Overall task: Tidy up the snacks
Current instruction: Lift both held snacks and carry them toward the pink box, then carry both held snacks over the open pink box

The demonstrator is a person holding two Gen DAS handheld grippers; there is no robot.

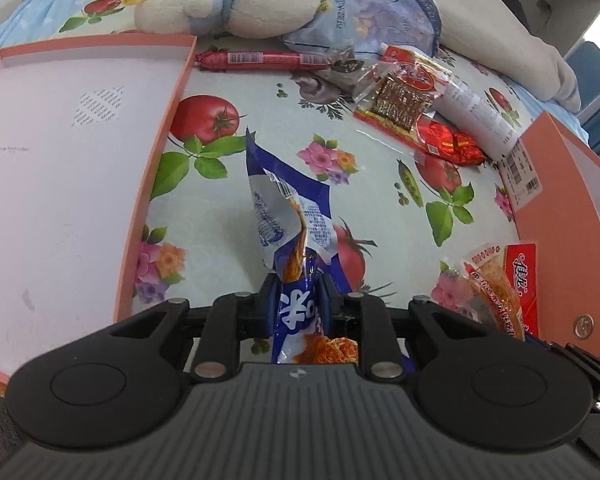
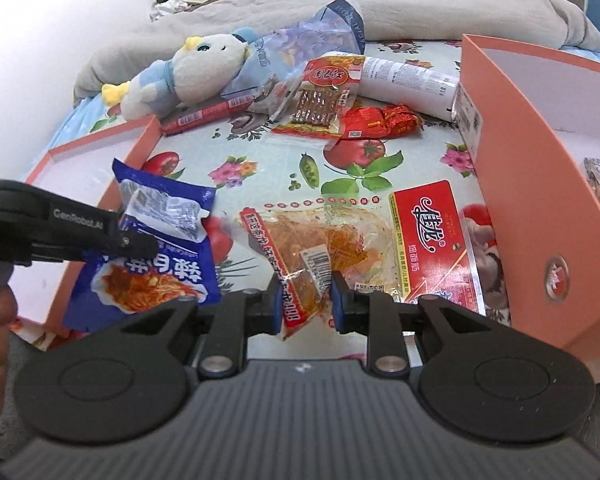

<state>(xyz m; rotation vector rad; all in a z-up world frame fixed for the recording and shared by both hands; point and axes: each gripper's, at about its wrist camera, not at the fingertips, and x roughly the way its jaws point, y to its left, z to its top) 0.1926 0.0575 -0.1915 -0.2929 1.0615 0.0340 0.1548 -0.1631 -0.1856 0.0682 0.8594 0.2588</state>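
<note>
My left gripper [image 1: 296, 300] is shut on a blue noodle snack bag [image 1: 296, 220] and holds it above the floral cloth, just right of the shallow pink lid tray [image 1: 60, 152]. The same bag [image 2: 156, 248] and left gripper [image 2: 140, 244] show in the right wrist view. My right gripper [image 2: 305, 300] is shut on a clear and red spicy-strip packet [image 2: 324, 240], which lies beside the tall pink box [image 2: 540, 184]. That packet also shows in the left wrist view [image 1: 496, 284].
At the back lie a red sausage stick [image 1: 260, 59], a brown-strip packet [image 1: 400, 96], a small red wrapped snack [image 1: 452, 142], a white tube [image 1: 476, 108], a blue-purple bag [image 1: 364, 20] and a plush toy [image 1: 236, 4]. Grey bedding lies behind.
</note>
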